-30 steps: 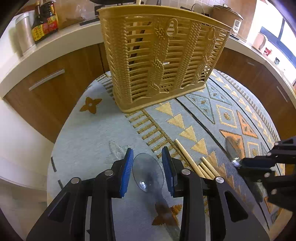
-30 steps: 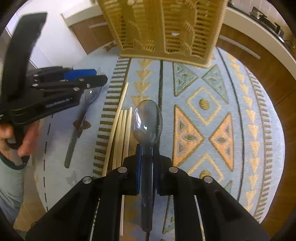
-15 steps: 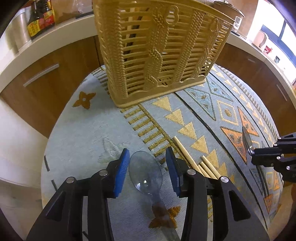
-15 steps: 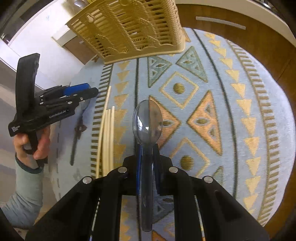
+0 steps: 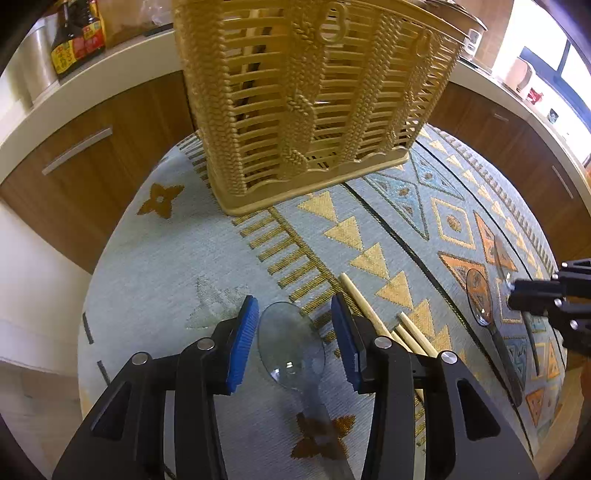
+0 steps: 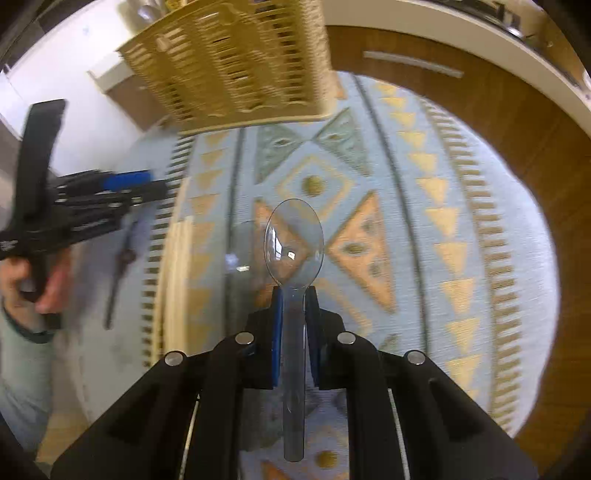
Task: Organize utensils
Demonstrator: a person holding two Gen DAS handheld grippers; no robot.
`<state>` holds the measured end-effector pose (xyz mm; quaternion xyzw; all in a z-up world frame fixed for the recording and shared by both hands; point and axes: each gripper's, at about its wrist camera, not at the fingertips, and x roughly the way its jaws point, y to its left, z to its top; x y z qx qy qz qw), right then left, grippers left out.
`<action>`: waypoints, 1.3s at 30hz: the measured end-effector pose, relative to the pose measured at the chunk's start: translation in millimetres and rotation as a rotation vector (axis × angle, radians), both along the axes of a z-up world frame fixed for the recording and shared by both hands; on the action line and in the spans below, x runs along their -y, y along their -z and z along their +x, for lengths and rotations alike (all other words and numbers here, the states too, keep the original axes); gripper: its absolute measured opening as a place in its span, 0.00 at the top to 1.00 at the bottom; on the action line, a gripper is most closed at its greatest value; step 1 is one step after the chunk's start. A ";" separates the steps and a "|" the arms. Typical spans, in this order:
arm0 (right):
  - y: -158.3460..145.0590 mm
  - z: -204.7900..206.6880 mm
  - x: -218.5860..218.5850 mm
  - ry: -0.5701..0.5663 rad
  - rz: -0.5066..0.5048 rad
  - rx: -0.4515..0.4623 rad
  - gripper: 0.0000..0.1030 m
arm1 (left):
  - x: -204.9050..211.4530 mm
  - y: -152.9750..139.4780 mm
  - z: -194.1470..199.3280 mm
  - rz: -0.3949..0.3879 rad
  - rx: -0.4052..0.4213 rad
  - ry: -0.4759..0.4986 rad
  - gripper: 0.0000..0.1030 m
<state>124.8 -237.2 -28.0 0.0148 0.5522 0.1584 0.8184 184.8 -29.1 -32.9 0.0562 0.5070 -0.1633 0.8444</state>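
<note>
A clear plastic spoon [image 5: 291, 350] lies on the patterned cloth, its bowl between the open jaws of my left gripper [image 5: 293, 339]. My right gripper [image 6: 294, 314] is shut on the handle of a second clear spoon [image 6: 294, 242] and holds it above the cloth. That gripper [image 5: 517, 291] also shows at the right edge of the left wrist view. A third spoon [image 5: 480, 299] lies flat near it. Wooden chopsticks [image 5: 373, 317] lie right of my left gripper. A tan slatted basket [image 5: 314, 92] stands at the far side of the table; it also shows in the right wrist view [image 6: 229, 62].
The round table carries a blue-grey cloth with gold triangles [image 5: 177, 266]. Brown cabinets and a white counter [image 5: 92, 85] with sauce bottles [image 5: 77, 33] ring the table. My left gripper and hand show in the right wrist view [image 6: 74, 206].
My right gripper has lifted its spoon and swung toward the basket. My left gripper has shifted slightly along the lying spoon, still open.
</note>
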 end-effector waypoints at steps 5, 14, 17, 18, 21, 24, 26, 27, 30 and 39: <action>9.3 3.3 6.9 0.049 -0.133 0.024 0.90 | -9.3 -0.3 8.0 -0.072 -0.038 -0.048 0.51; 10.2 7.5 34.5 0.076 -0.079 -0.018 0.75 | 23.0 3.9 -2.7 0.130 -0.019 -0.041 0.59; -0.8 12.7 36.1 0.086 -0.055 -0.010 0.71 | 19.8 3.3 -2.5 0.121 -0.023 -0.042 0.66; -2.8 15.3 36.5 0.087 -0.052 -0.014 0.71 | 18.9 3.1 -2.9 0.123 -0.019 -0.044 0.70; -1.8 31.3 34.3 0.089 -0.052 -0.048 0.71 | 10.7 3.6 -1.5 0.109 -0.018 -0.044 0.71; 2.8 45.0 28.0 0.079 -0.051 -0.089 0.71 | 4.9 3.8 -0.5 0.078 -0.013 -0.044 0.71; 5.9 50.8 21.1 0.055 -0.057 -0.115 0.70 | -2.0 4.0 -0.1 0.042 -0.014 -0.048 0.71; 3.7 51.6 17.8 0.051 -0.084 -0.102 0.70 | -6.9 2.8 -1.9 0.029 -0.012 -0.050 0.71; 3.3 52.0 10.1 0.033 -0.121 -0.105 0.70 | -16.4 -2.6 -2.6 -0.025 0.006 -0.040 0.71; 2.6 52.4 -9.6 0.005 -0.200 -0.101 0.71 | -7.8 -15.8 -7.2 -0.026 0.064 -0.023 0.71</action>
